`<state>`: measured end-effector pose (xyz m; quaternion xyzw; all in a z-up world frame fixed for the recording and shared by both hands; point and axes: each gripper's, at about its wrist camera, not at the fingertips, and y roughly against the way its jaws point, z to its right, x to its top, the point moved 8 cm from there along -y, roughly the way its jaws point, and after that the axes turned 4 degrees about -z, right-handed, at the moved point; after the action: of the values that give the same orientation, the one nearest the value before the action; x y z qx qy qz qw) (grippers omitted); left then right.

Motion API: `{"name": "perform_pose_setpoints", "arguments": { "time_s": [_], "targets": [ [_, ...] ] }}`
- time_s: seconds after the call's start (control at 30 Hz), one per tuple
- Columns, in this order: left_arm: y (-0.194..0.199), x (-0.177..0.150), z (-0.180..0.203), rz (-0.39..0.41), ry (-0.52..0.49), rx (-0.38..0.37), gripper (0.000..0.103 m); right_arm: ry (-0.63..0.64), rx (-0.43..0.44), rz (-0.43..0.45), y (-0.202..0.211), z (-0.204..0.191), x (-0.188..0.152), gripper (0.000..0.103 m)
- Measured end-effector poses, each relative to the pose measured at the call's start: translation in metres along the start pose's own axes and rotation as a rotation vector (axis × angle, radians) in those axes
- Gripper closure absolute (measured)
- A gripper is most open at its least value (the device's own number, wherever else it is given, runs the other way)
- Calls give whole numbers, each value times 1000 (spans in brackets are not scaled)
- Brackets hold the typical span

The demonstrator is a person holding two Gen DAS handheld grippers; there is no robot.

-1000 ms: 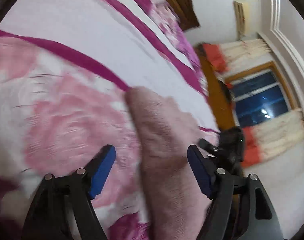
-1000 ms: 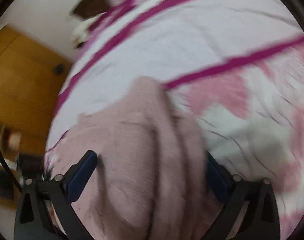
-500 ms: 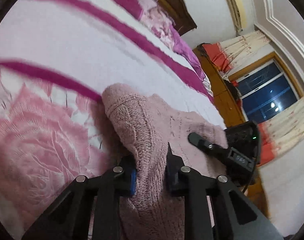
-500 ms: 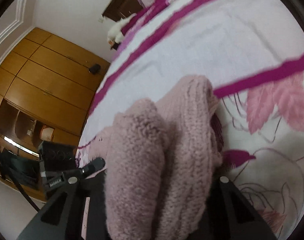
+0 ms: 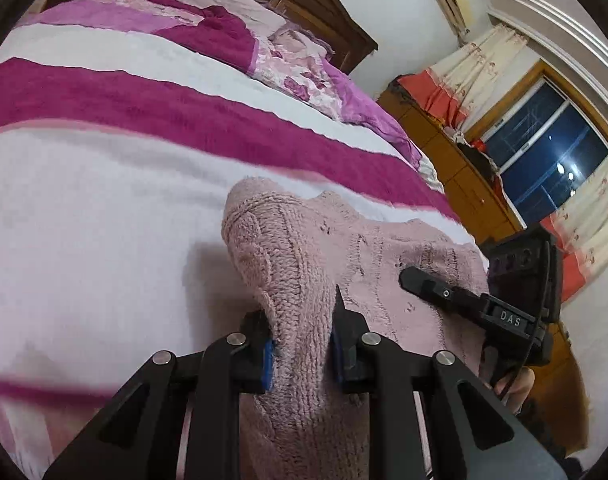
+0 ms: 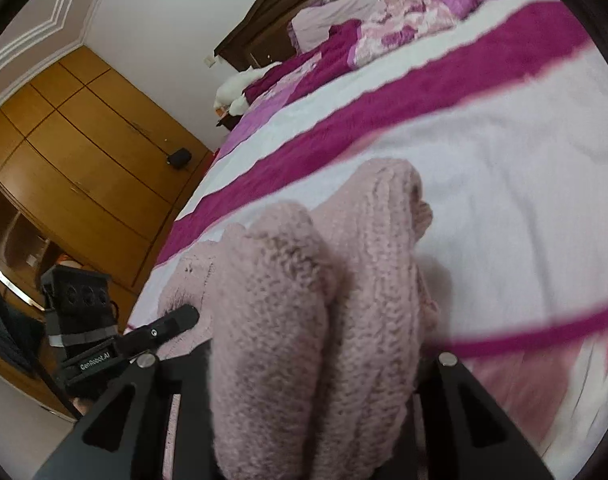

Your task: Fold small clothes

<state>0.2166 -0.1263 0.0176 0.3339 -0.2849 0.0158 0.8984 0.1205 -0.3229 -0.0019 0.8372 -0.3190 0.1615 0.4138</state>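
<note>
My left gripper [image 5: 299,350] pinches a thin fold of the pink knitted sweater [image 5: 304,280]; my right gripper [image 6: 312,376], seemingly clamped, grips a thick bunch above the striped bedspread [image 6: 504,200].

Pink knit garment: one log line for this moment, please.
left tongs: shut on pink knit garment | right tongs: shut on bunched fold | surface: bed cover

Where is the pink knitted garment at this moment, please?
The pink knitted garment is pinched in both grippers, the left gripper and the right gripper, raised over the white and magenta striped bedspread, in both wrist views.
</note>
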Motion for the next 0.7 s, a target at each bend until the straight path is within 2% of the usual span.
{"name": "perform_pose_setpoints", "arguments": {
  "time_s": [0.1, 0.13, 0.2, 0.23, 0.27, 0.3, 0.33, 0.37, 0.43, 0.47, 0.53, 0.6, 0.67, 0.7],
  "targets": [
    [-15, 22, -15, -5, 49, -6, 103, 13, -22, 4, -9, 1, 26, 73],
    [-22, 27, -25, 0, 69, 5, 100, 23, -43, 3, -14, 3, 37, 72],
    [-36, 23, -54, -7, 143, 18, 96, 51, -151, -35, -36, 18, 48, 64],
    [-38, 18, -62, -10, 181, -16, 89, 60, -224, -83, -50, 27, 45, 50],
    [-35, 11, -71, -2, 235, -82, 89, 53, -311, -174, -66, 42, 39, 39],
    [-25, 4, -77, 22, 300, -162, 89, 48, -287, -191, -66, 44, 36, 39],
    [-15, -2, -79, 39, 336, -196, 88, 56, -266, -168, -59, 42, 33, 38],
    [-7, -6, -80, 53, 360, -211, 83, 68, -263, -152, -48, 39, 31, 31],
    [11, -23, -76, 56, 386, -226, 80, 99, -316, -120, -22, 38, 20, 17],
    [18, -30, -71, 52, 385, -228, 80, 106, -341, -106, -13, 39, 14, 13],
    [36, -47, -55, 74, 333, -186, 80, 96, -384, -81, 8, 41, -2, 13],
    [54, -60, -33, 120, 225, -64, 80, 65, -422, -1, 31, 35, -11, 13],
    [65, -75, -14, 146, 112, 101, 81, 57, -549, 124, 61, 25, -18, 13],
    [67, -84, -4, 153, 39, 192, 81, 86, -670, 185, 79, 11, -26, 14]
  ]
}}
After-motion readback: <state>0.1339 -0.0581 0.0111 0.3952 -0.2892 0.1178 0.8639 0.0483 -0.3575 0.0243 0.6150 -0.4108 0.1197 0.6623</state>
